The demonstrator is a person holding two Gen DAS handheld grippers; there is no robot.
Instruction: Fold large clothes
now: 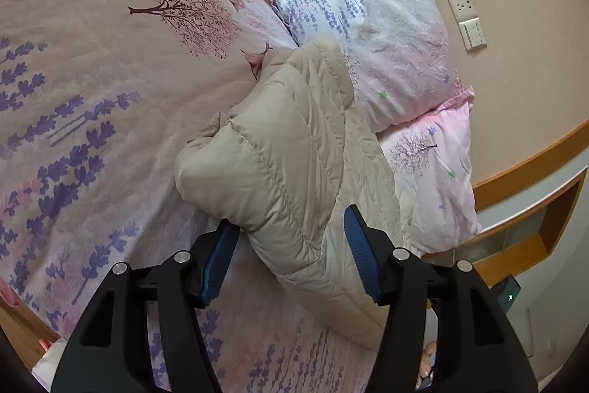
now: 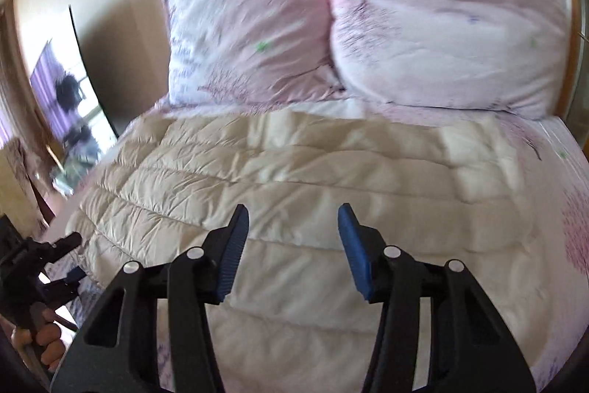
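A beige quilted puffer jacket (image 1: 283,150) lies folded over on the floral bed cover (image 1: 92,91). My left gripper (image 1: 292,223) is open, its blue pads on either side of the jacket's near edge, not closed on it. In the right wrist view the jacket (image 2: 294,179) spreads wide across the bed, and my right gripper (image 2: 292,220) is open and empty just above its near part. The left gripper (image 2: 55,264) shows at the far left of the right wrist view, at the jacket's left edge. The right wrist view is blurred.
Two floral pillows (image 1: 371,32) (image 1: 434,172) lean against the wall at the head of the bed, also in the right wrist view (image 2: 250,32). Wall sockets (image 1: 465,21) are above them. A wooden bedside shelf (image 1: 533,234) stands at right. A window (image 2: 62,98) is at left.
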